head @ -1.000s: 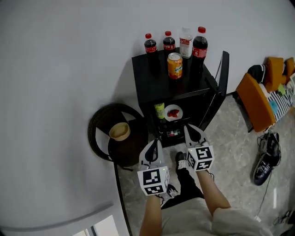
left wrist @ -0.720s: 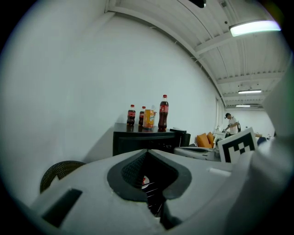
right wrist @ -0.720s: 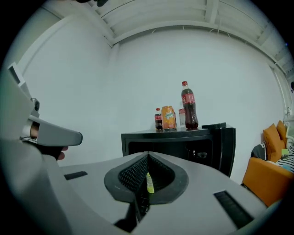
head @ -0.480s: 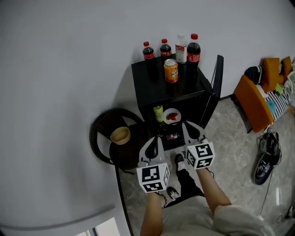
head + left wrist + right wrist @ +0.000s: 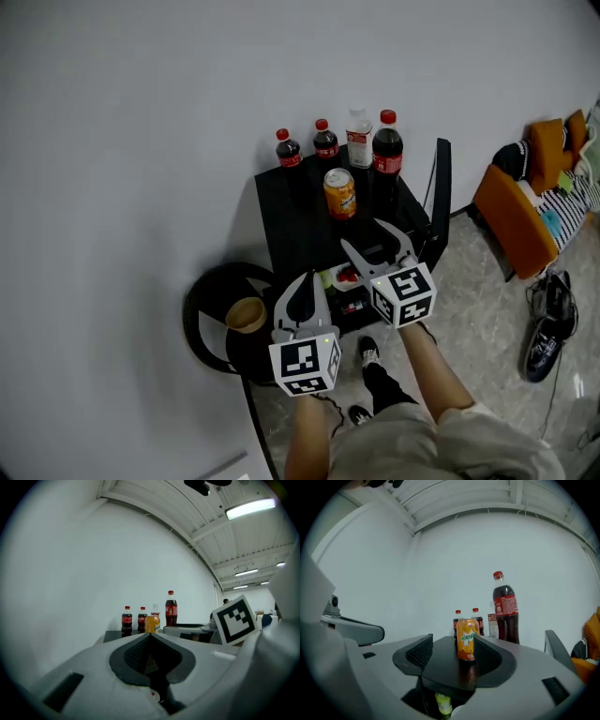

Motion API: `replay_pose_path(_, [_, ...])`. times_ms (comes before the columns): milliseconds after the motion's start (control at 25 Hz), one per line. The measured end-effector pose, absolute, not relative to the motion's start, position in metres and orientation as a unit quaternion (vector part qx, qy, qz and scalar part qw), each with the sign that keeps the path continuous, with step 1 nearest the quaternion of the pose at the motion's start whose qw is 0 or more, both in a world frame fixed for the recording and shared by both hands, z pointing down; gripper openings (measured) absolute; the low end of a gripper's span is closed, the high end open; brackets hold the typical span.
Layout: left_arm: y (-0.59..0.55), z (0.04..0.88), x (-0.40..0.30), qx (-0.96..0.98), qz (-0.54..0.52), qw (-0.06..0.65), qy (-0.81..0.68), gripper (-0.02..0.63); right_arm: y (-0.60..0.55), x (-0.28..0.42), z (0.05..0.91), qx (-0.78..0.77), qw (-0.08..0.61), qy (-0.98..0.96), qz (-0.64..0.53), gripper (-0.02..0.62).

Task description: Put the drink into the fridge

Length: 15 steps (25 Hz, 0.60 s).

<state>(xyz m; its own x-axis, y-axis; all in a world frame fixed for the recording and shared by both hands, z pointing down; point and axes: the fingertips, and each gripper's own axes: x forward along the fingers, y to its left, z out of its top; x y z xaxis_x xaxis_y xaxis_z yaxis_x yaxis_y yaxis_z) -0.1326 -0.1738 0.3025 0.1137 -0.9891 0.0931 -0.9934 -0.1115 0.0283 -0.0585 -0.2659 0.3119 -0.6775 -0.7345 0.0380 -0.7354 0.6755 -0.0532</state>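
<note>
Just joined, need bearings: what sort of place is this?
Probably an office or lab corner: black mini fridge against a white wall, ceiling strip light, shoes on tiled floor.

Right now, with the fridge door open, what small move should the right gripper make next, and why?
Probably ease the right gripper forward toward the orange can. Its jaws have just been opening, nothing is between them yet, and the can stands upright on the fridge top, in line with their gap.
</note>
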Motion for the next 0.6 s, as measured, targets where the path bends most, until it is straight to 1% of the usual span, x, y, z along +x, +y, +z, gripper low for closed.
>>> replay_pose_path(120, [-0.212,0.29,-0.143,0.749,0.027,0.028,-0.662,0.009,-0.31,-0.073,0.309,0.391,0.01,-0.919,0.045,0.27])
replay_pose_path(280, [-0.26,0.284,-0.158,0.748,0.024,0.028,-0.663,0.009,-0.356,-0.096,0.319,0.379,0.043,-0.923,0.058,0.308])
replay_pose_path(520, [-0.301,0.285,-0.171,0.745,0.02,0.042,-0.665,0.009,-0.389,-0.116,0.331,0.37,0.113,-0.921,0.044,0.313])
replay_pose_path(600, [-0.307,0.286,-0.175,0.743,0.019,0.045,-0.668,0.009,-0.393,-0.119,0.332,0.366,0.117,-0.923,0.04,0.313])
